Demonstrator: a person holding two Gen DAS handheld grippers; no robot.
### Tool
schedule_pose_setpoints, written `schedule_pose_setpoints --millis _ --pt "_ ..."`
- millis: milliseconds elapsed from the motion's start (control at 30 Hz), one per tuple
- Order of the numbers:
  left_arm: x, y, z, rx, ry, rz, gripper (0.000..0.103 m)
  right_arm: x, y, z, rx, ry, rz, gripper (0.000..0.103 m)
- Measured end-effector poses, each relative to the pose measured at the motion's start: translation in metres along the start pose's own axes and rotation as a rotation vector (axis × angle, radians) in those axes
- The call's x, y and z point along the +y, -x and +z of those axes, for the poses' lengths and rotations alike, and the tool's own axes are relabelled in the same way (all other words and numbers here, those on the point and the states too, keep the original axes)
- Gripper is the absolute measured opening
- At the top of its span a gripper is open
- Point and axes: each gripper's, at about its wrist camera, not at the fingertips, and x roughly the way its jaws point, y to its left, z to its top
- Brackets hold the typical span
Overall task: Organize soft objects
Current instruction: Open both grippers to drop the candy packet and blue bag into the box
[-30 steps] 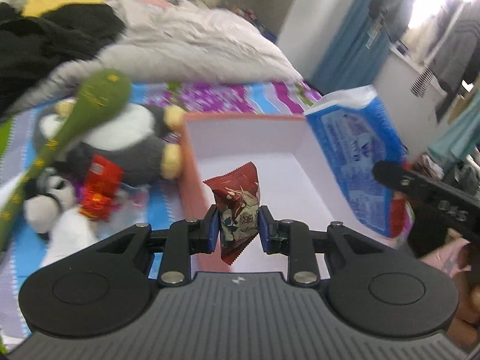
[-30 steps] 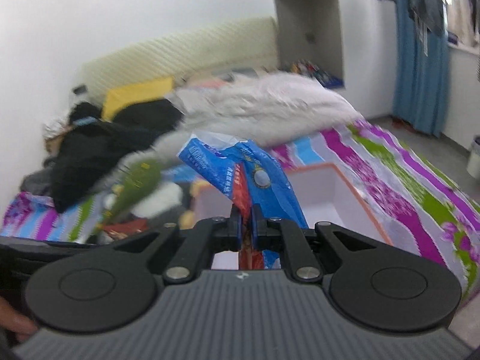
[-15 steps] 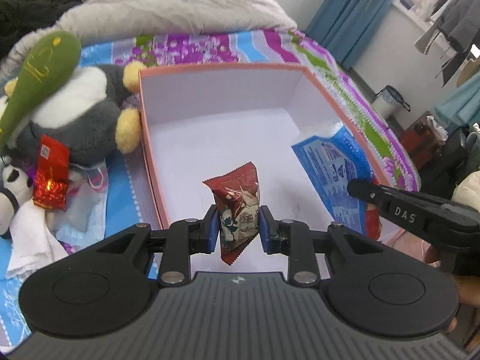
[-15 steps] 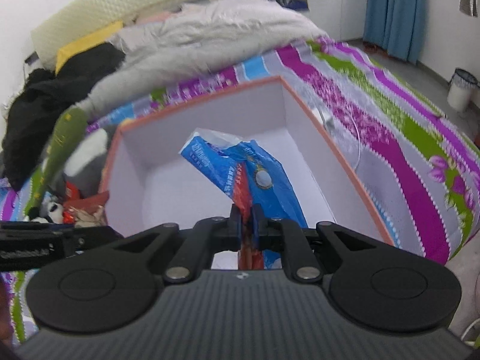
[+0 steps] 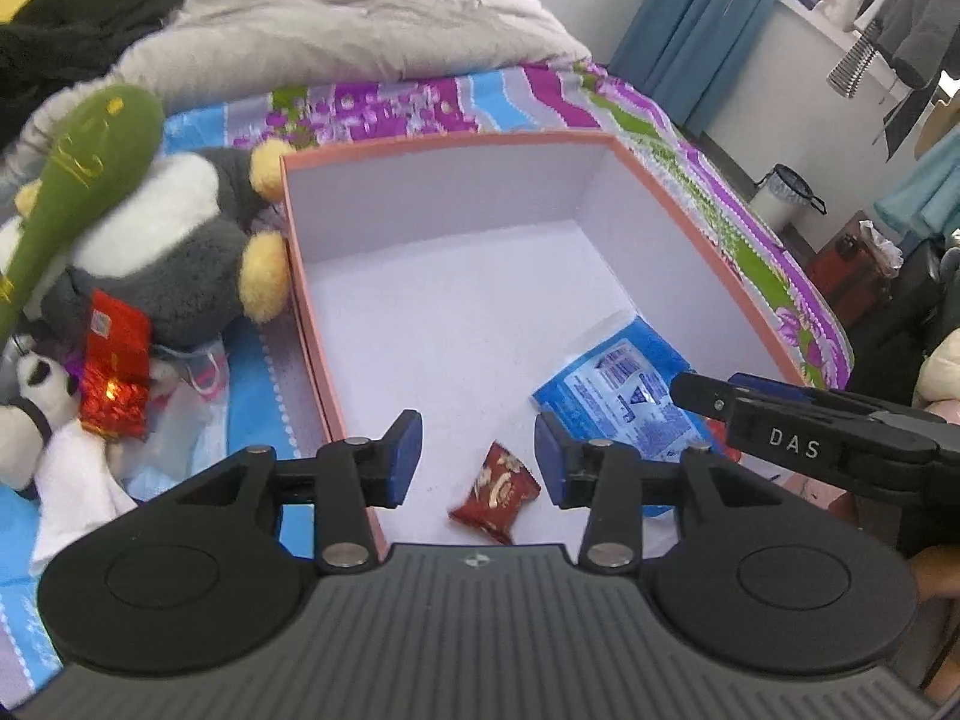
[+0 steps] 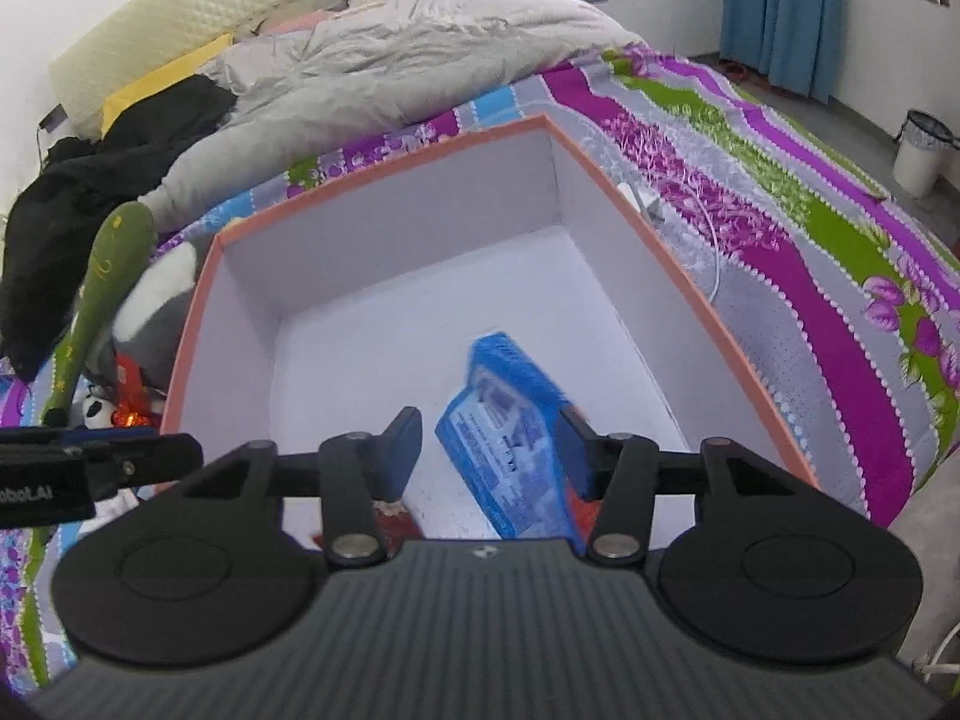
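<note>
An orange-rimmed box [image 5: 456, 141] with a white inside lies on the striped bed. A small red snack packet [image 5: 495, 492] rests on the box floor below my left gripper [image 5: 477, 459], whose jaws are opening with nothing pressed between the pads. A blue tissue pack [image 6: 507, 432] lies on the box floor under my right gripper [image 6: 492, 450], whose jaws are also opening and stand apart from it. In the left wrist view the blue tissue pack [image 5: 630, 396] sits at the box's near right, partly behind the right gripper's finger.
Left of the box lie a grey-and-white plush toy [image 5: 180, 240], a green plush club [image 5: 78, 168], a red packet [image 5: 114, 366], a small panda toy [image 5: 36, 384] and a white cloth [image 5: 72, 480]. A grey duvet [image 6: 384, 60] and black clothes [image 6: 102, 180] cover the bed's far end.
Both grippers sank toward the box, then opened. The red snack packet fell from the left gripper and the blue tissue pack from the right one onto the box floor.
</note>
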Motion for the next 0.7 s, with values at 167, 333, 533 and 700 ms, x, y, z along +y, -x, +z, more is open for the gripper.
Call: schedule_pose_setpoints --millis 167,333,533,700 --pt "-0.001 0.031 -0.001 -0.082 -0.037 0.012 0.047 0.013 0.027 0.000 -0.088 0.034 0.018 0.052" --pt "0.003 0.073 -0.004 -0.178 -0.056 0.009 0.047 0.030 0.063 0.001 -0.188 0.067 0.048 0.052" --pt "0.017 0.121 -0.018 -0.265 -0.039 -0.001 0.047 0.055 0.099 -0.004 -0.283 0.115 0.100 0.052" --pt "0.029 0.156 -0.034 -0.313 -0.014 -0.028 0.047 0.078 0.121 -0.016 -0.324 0.150 0.163 0.052"
